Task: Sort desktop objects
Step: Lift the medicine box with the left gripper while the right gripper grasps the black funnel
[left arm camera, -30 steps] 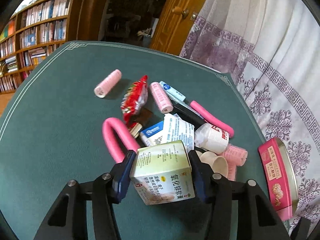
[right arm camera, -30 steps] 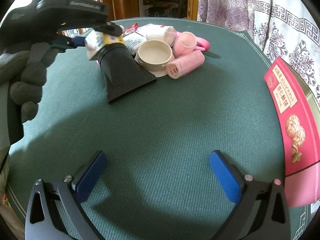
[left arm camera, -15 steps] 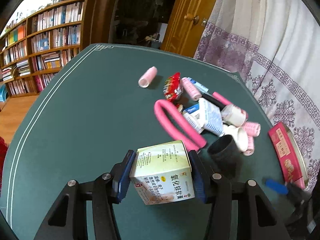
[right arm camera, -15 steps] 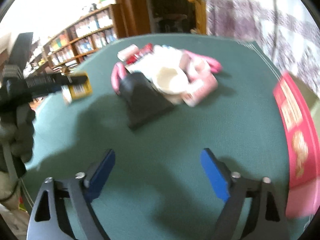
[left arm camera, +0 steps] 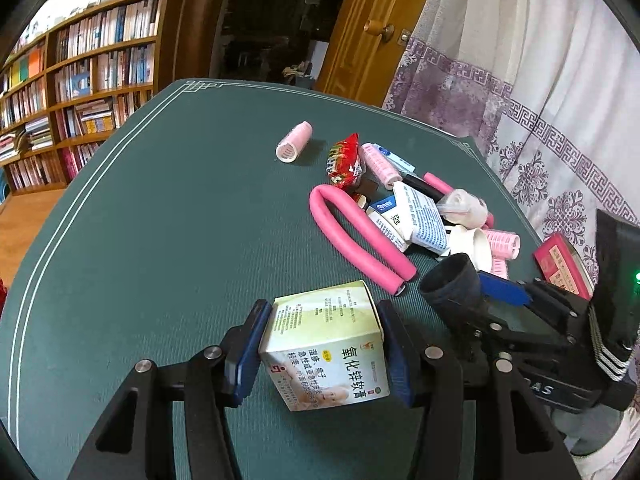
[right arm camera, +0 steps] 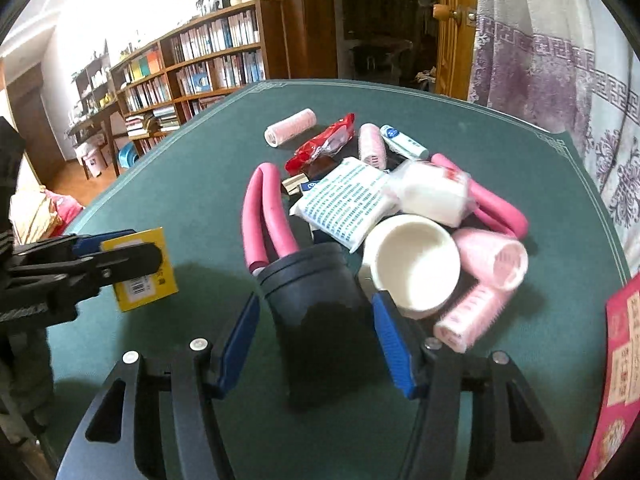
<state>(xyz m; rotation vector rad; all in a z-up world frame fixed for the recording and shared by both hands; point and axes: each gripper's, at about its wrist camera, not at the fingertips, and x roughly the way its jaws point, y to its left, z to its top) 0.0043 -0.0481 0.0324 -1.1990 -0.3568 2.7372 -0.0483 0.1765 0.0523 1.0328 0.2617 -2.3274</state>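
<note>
My left gripper [left arm camera: 322, 320] is shut on a pale green and white ointment box [left arm camera: 328, 344], held just above the green table [left arm camera: 160, 220]. In the right wrist view the same box [right arm camera: 140, 268] shows its yellow side at the far left. My right gripper [right arm camera: 316, 312] straddles a black flared nozzle [right arm camera: 312, 280] lying at the near edge of the pile. Its jaws are closing; the right pad is at the nozzle's side, while a small gap remains at the left pad. The nozzle [left arm camera: 450, 284] also shows in the left wrist view, at the right gripper's blue pad.
Behind the nozzle lies a pile: a bent pink foam roller [right arm camera: 264, 216], a white cup [right arm camera: 412, 264], pink hair rollers [right arm camera: 496, 260], a tissue pack [right arm camera: 344, 204] and a red snack packet [right arm camera: 320, 146]. One hair roller [left arm camera: 294, 147] lies apart. A pink tin [right arm camera: 624, 360] stands at the right edge.
The left gripper has drawn back from the pile with the box. The right gripper moved forward over the black nozzle, and its jaws have narrowed around it.
</note>
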